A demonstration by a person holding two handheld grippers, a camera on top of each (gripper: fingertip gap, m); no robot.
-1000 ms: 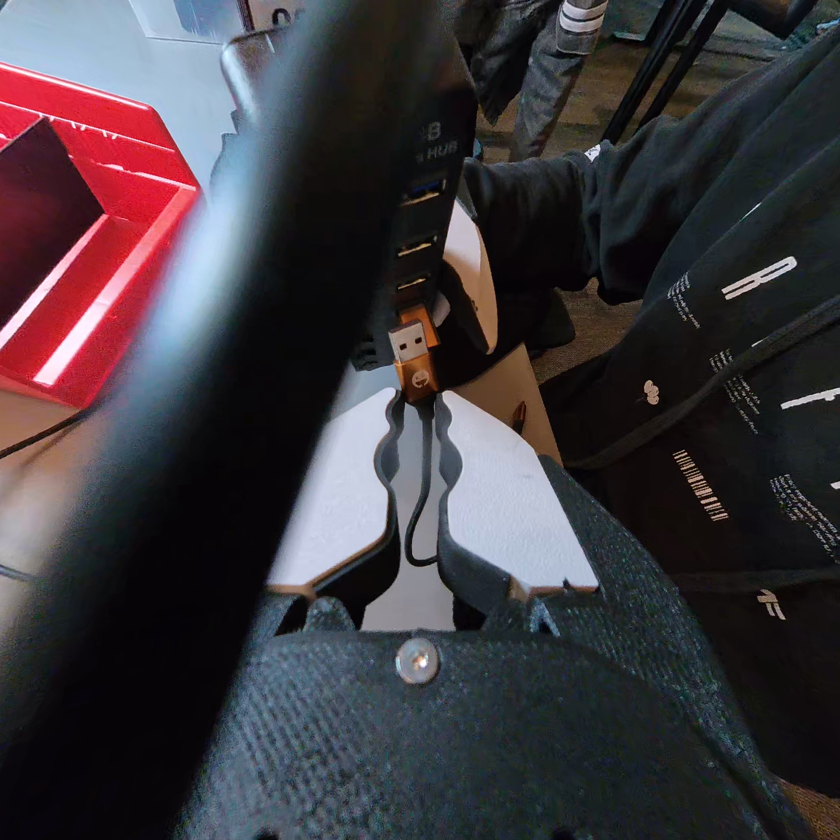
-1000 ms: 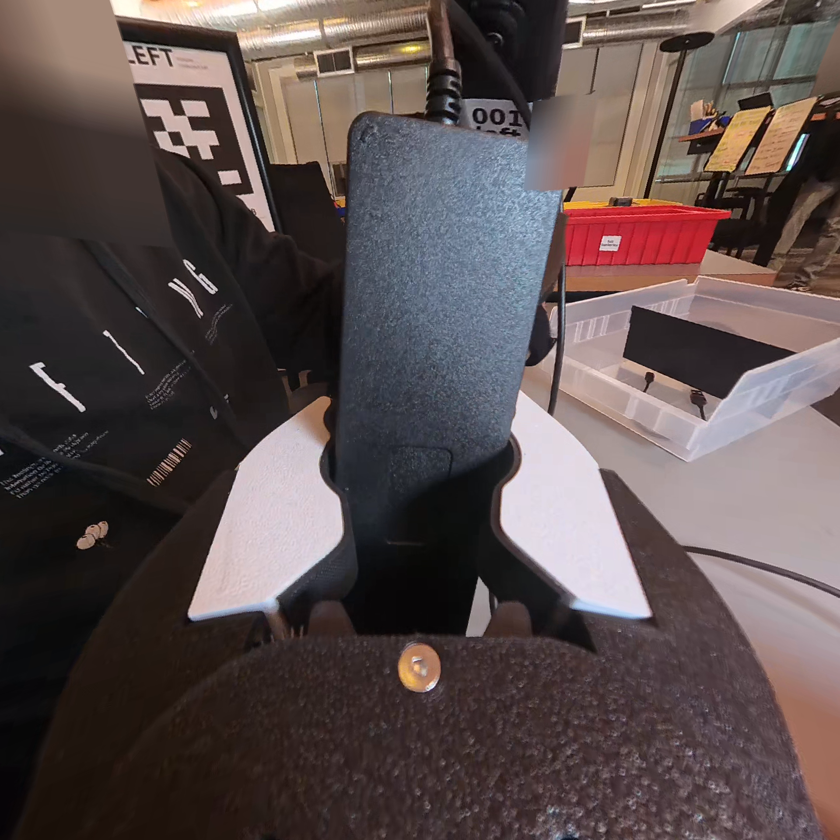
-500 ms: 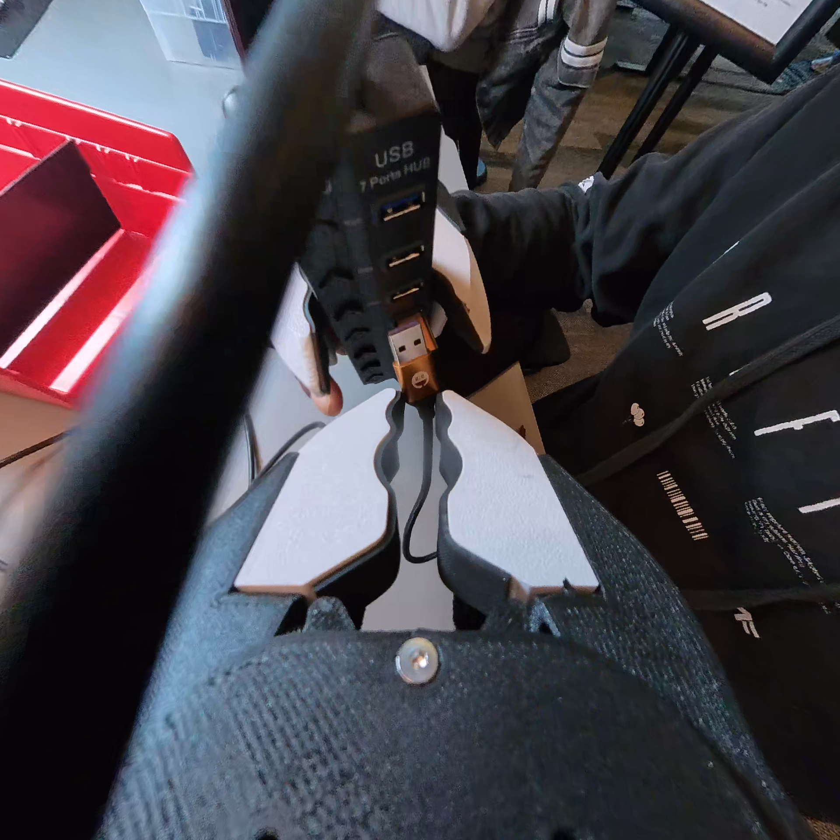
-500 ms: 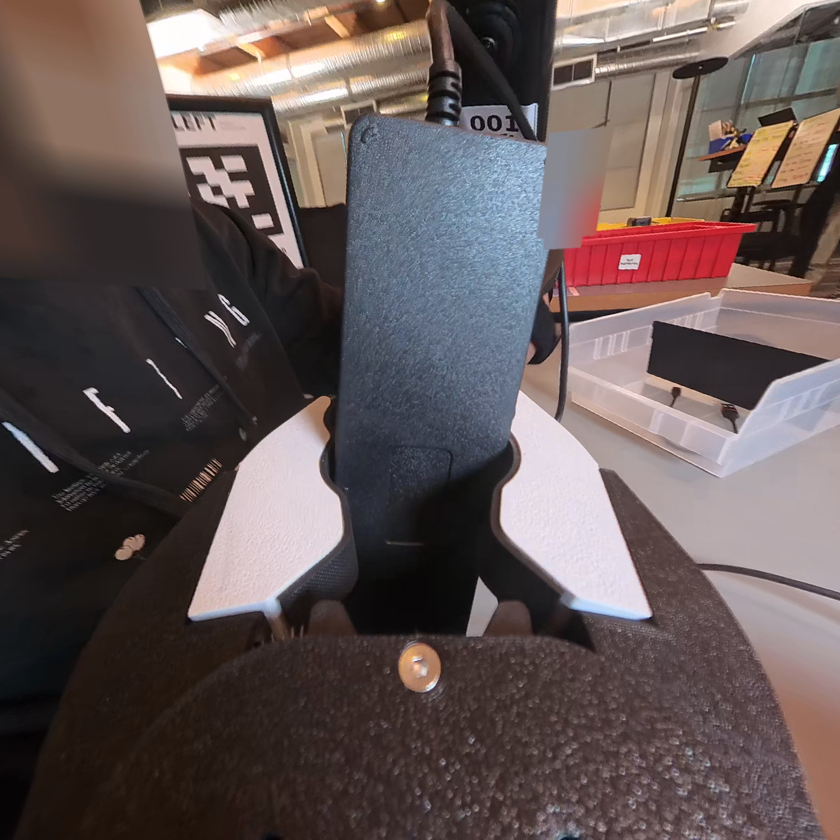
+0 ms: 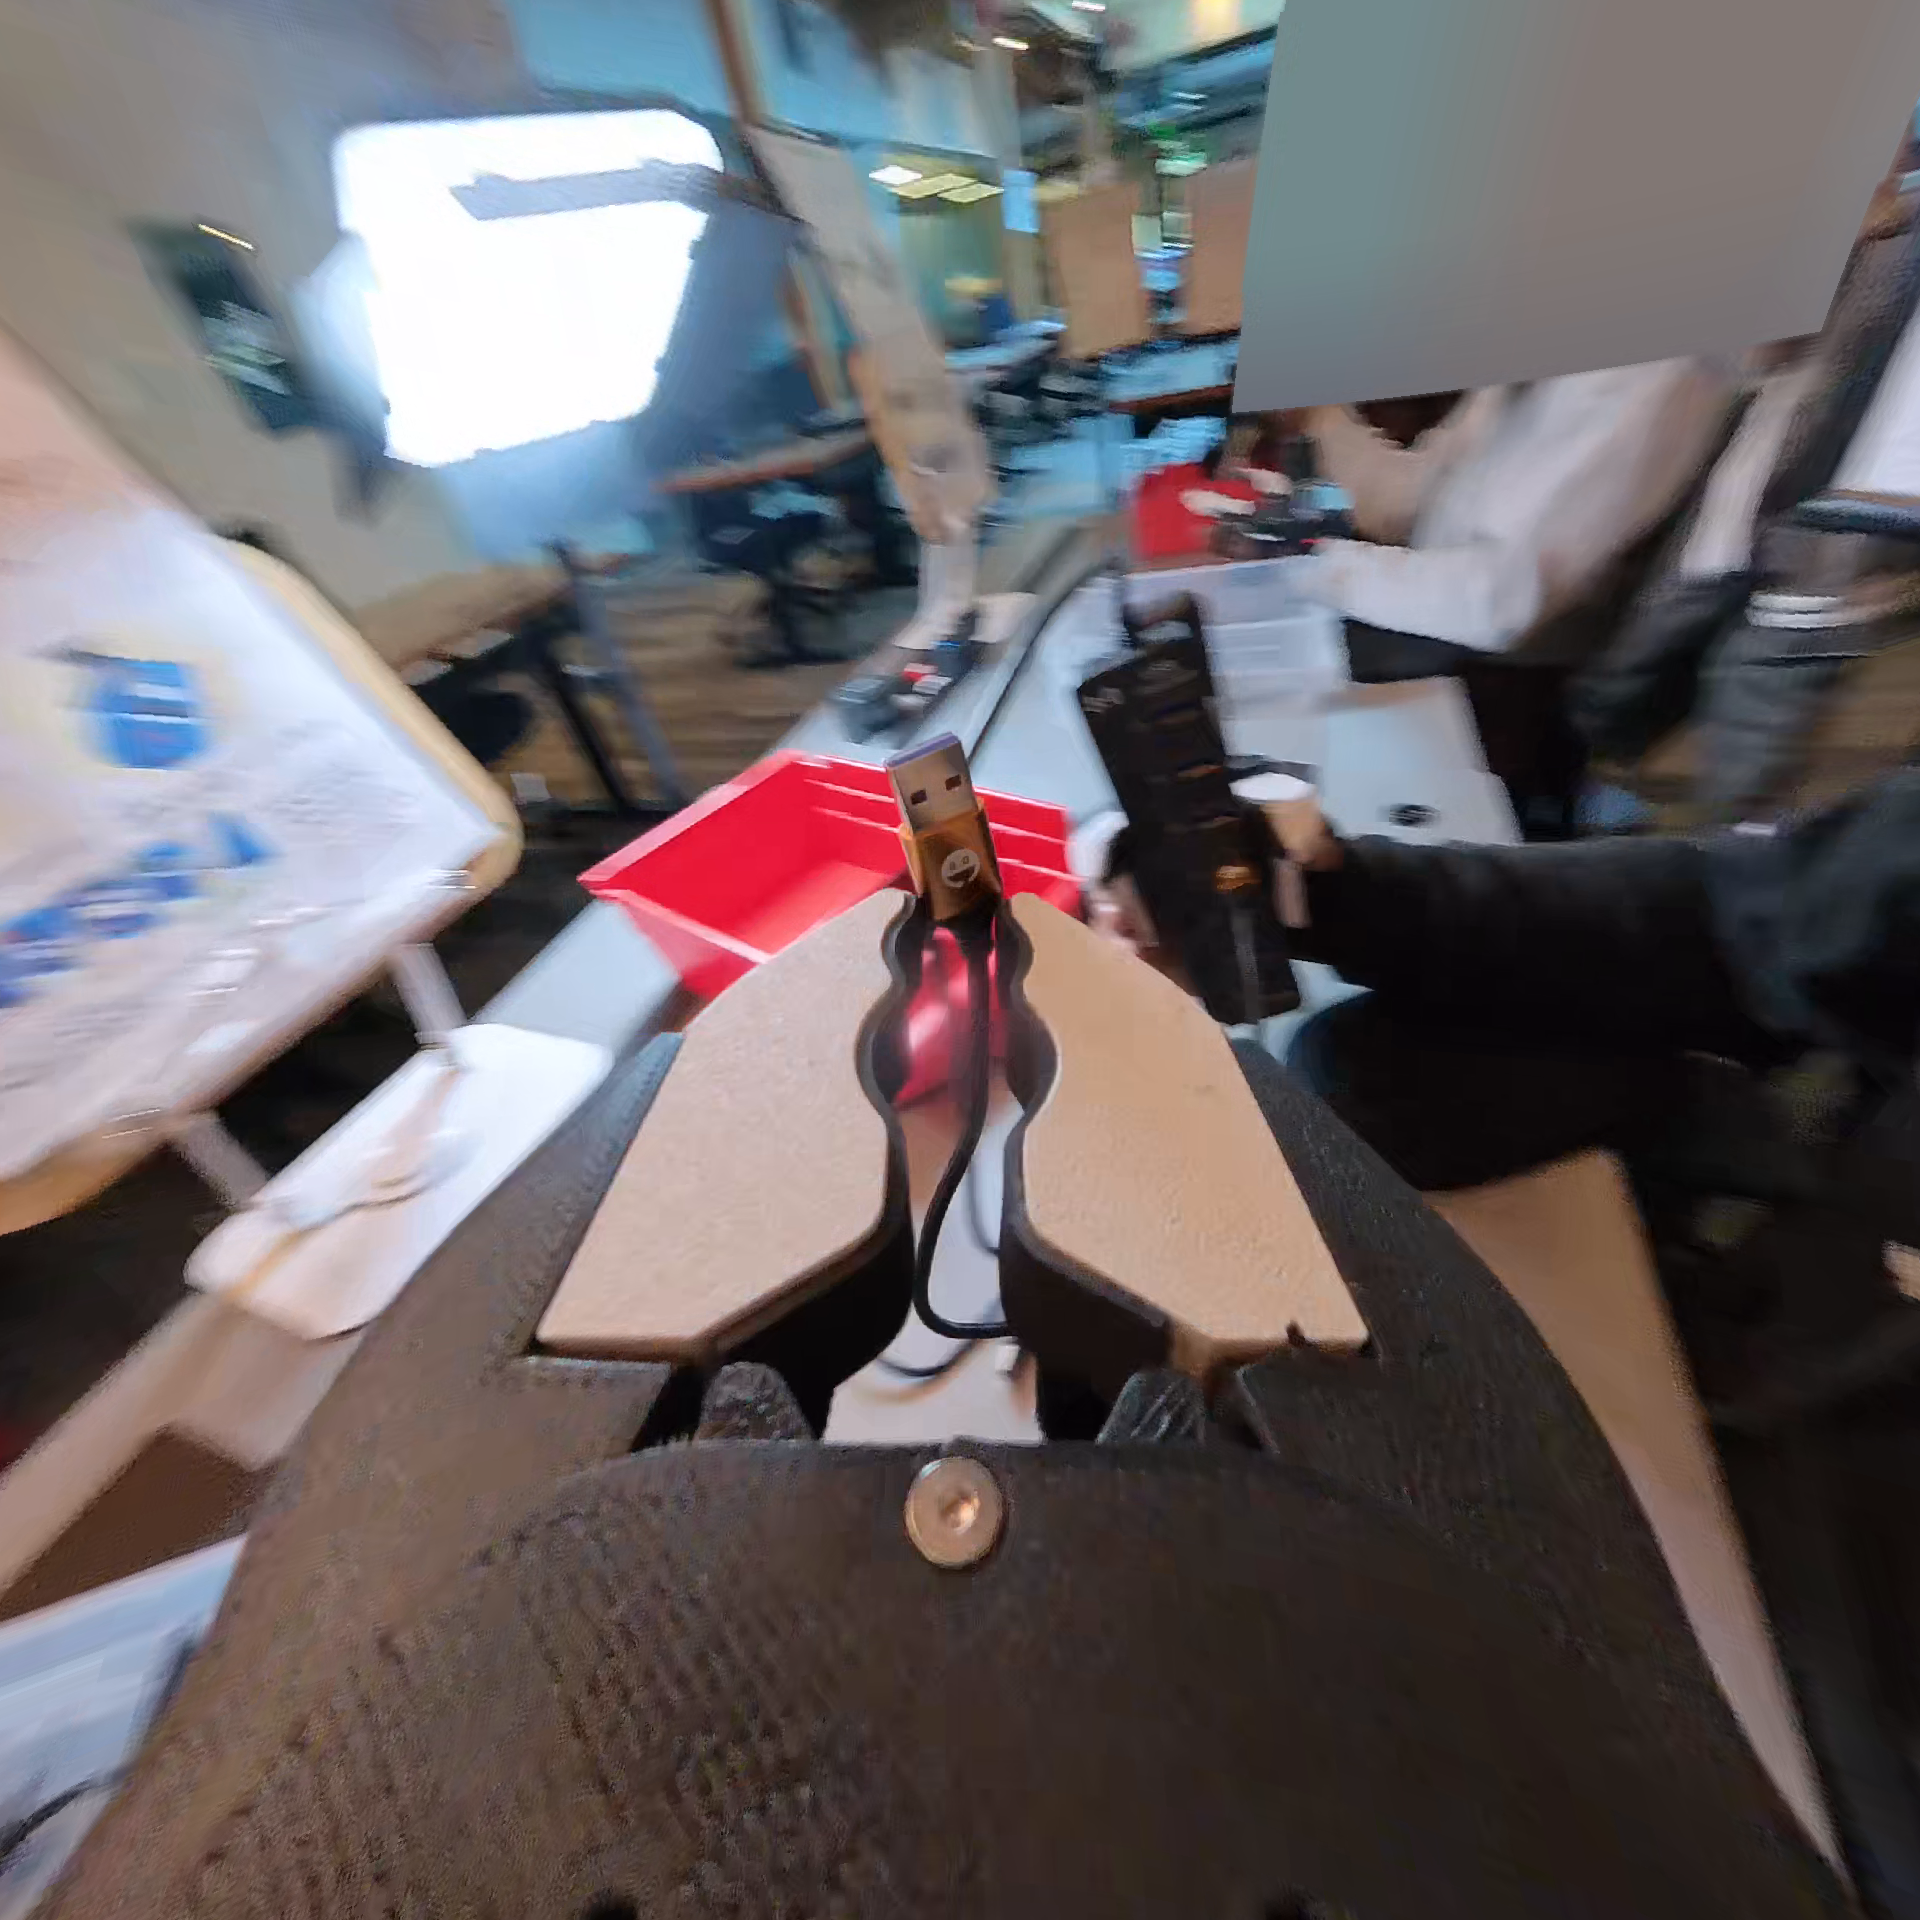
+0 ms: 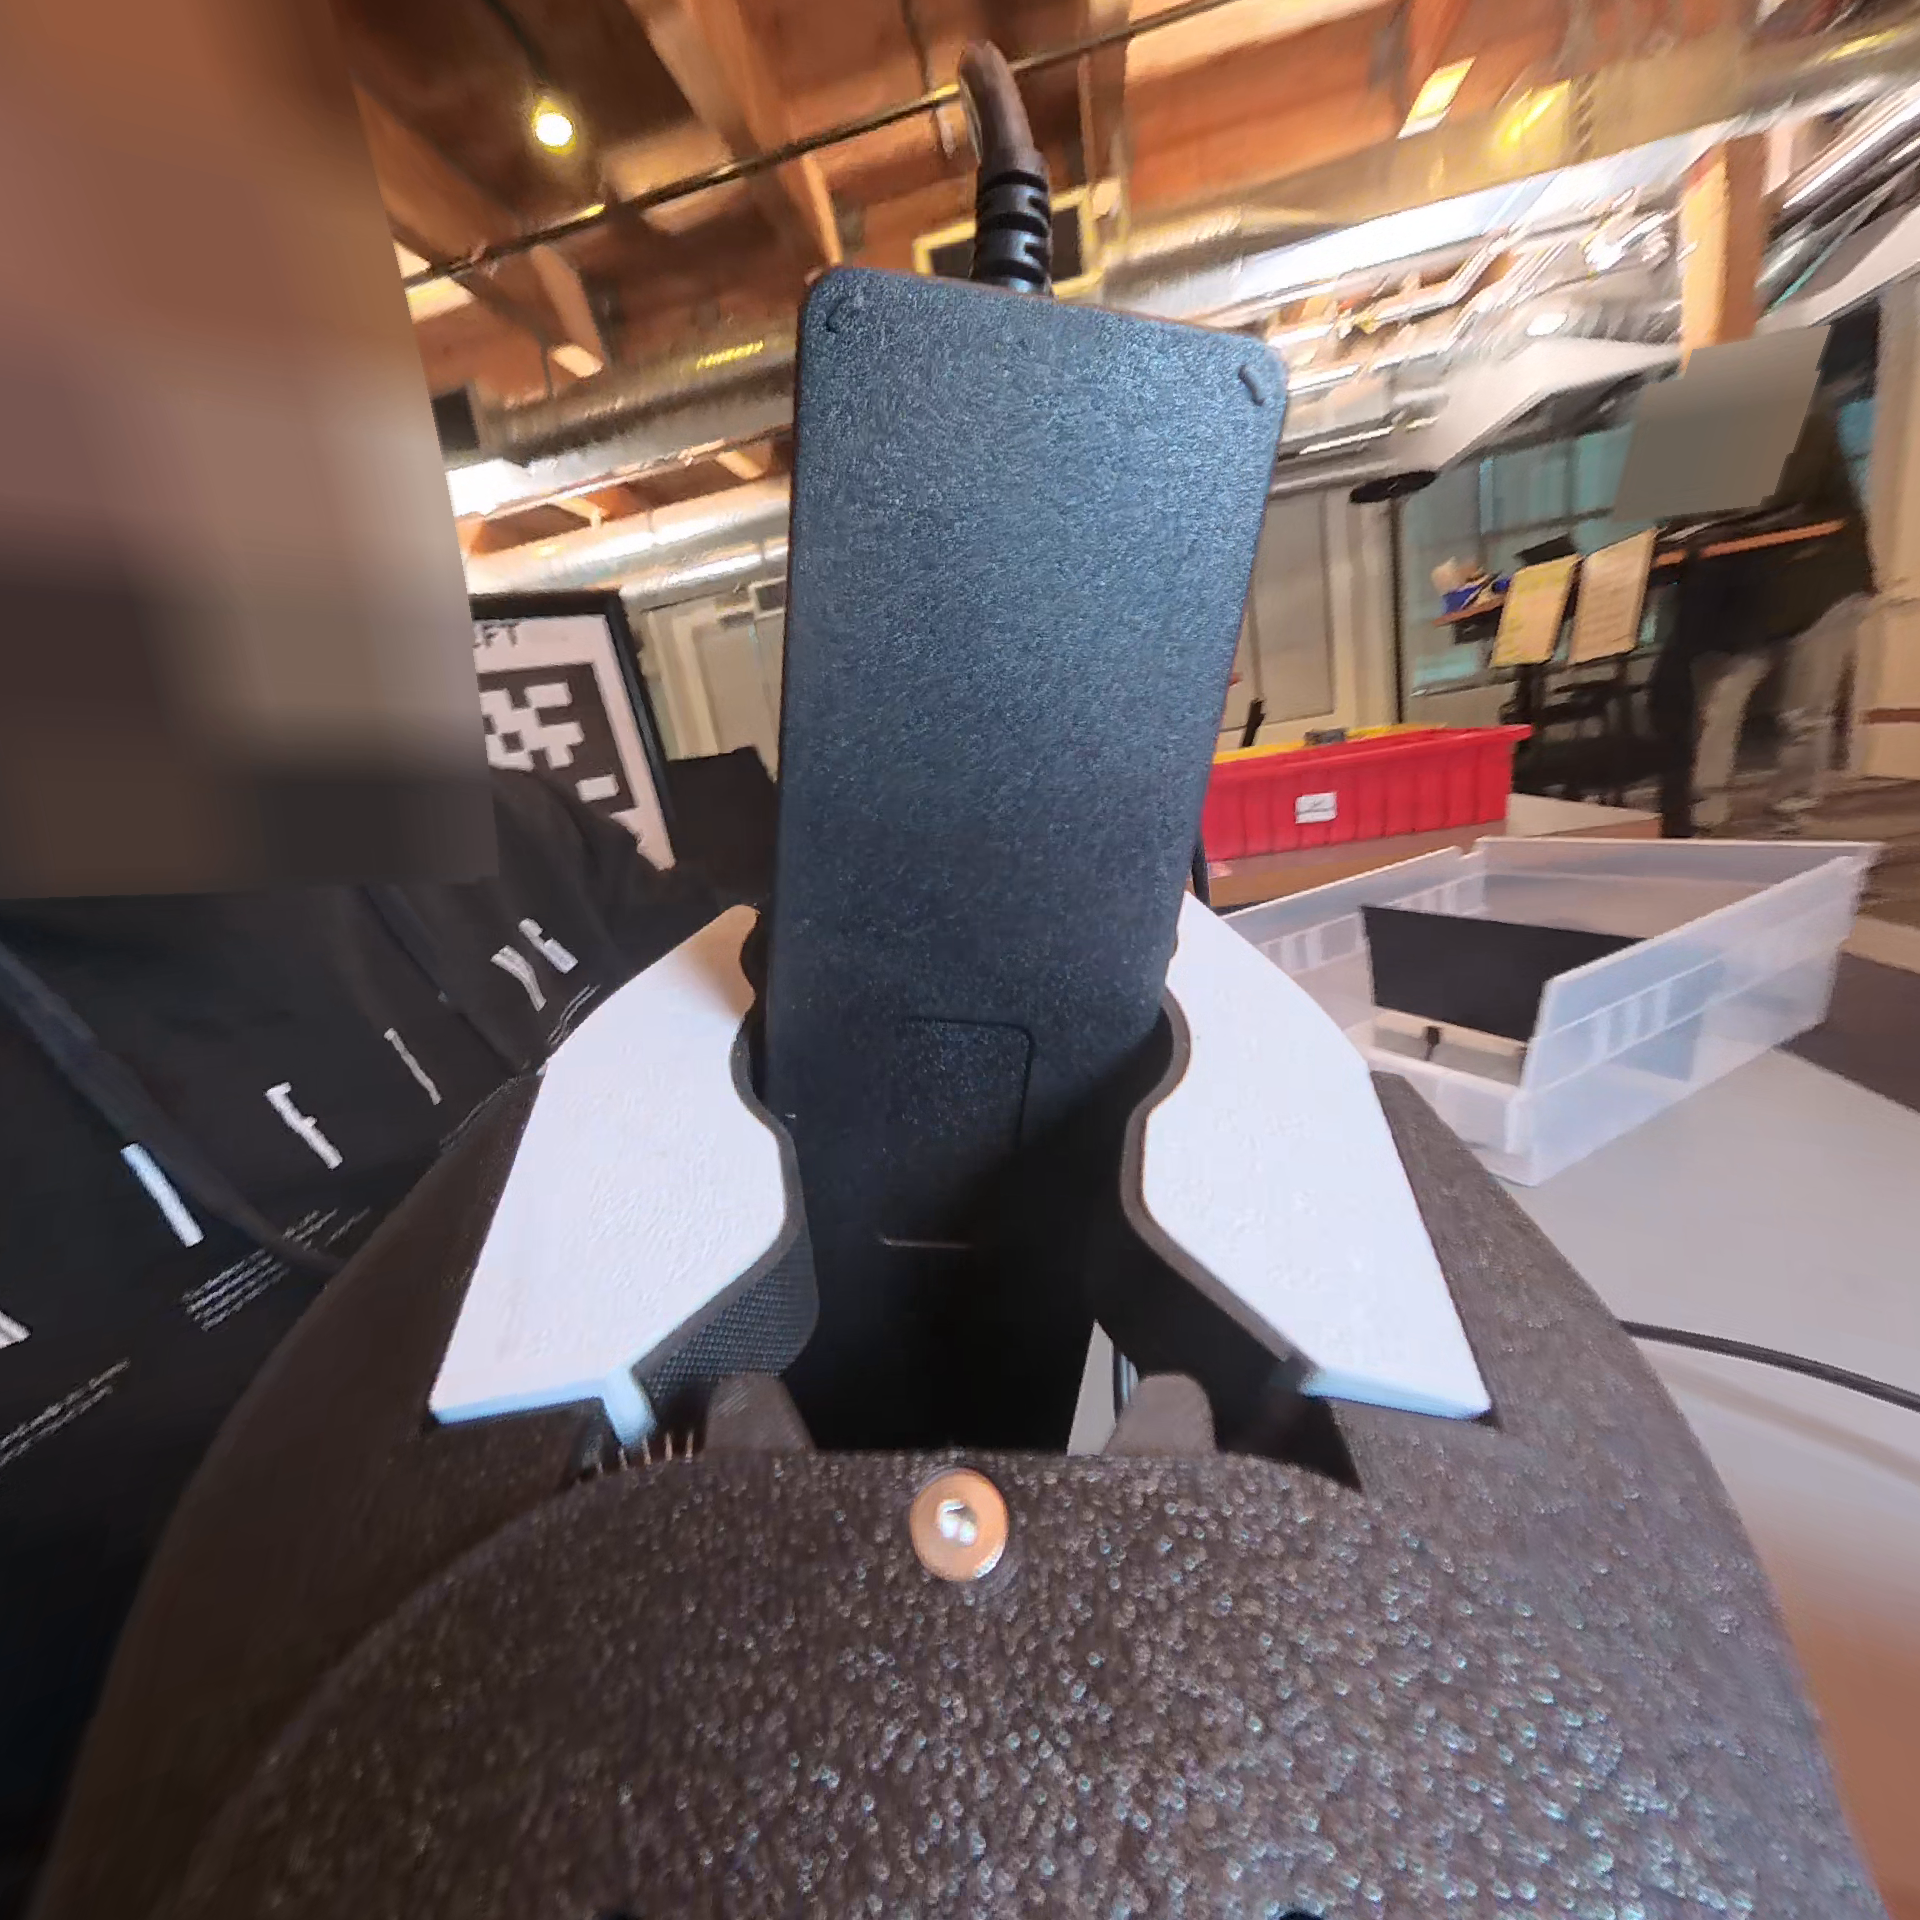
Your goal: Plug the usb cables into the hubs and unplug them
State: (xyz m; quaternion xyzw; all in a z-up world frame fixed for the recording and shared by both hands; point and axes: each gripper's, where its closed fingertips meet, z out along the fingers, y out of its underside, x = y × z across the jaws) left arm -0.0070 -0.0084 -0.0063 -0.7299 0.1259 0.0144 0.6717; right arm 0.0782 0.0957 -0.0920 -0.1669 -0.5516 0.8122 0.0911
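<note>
My left gripper (image 5: pixel 951 909) is shut on a USB cable plug (image 5: pixel 940 831) with a gold-orange shell and a bare silver end. The plug points up and away, free of any port, and its thin black cable (image 5: pixel 951 1174) hangs between the fingers. My right gripper (image 6: pixel 961 977) is shut on a black USB hub (image 6: pixel 1018 665), held upright with its plain back toward the camera and its cord (image 6: pixel 1003 177) leaving the top. The hub also shows in the left wrist view (image 5: pixel 1184 821), to the right of the plug and apart from it.
A red bin (image 5: pixel 769 862) sits on the grey table behind the plug. A clear plastic tray (image 6: pixel 1621 987) with a black divider and a second red bin (image 6: pixel 1361 800) stand at the right. A person in a black printed top is close by. A black cable (image 6: pixel 1766 1361) lies on the table. The left gripper's tips are roughly 15 centimeters from the right gripper's.
The plug has left the hub's lowest port. My left gripper has swung away to the left with it, and the hub is now off to the right. My right gripper has tilted upward.
</note>
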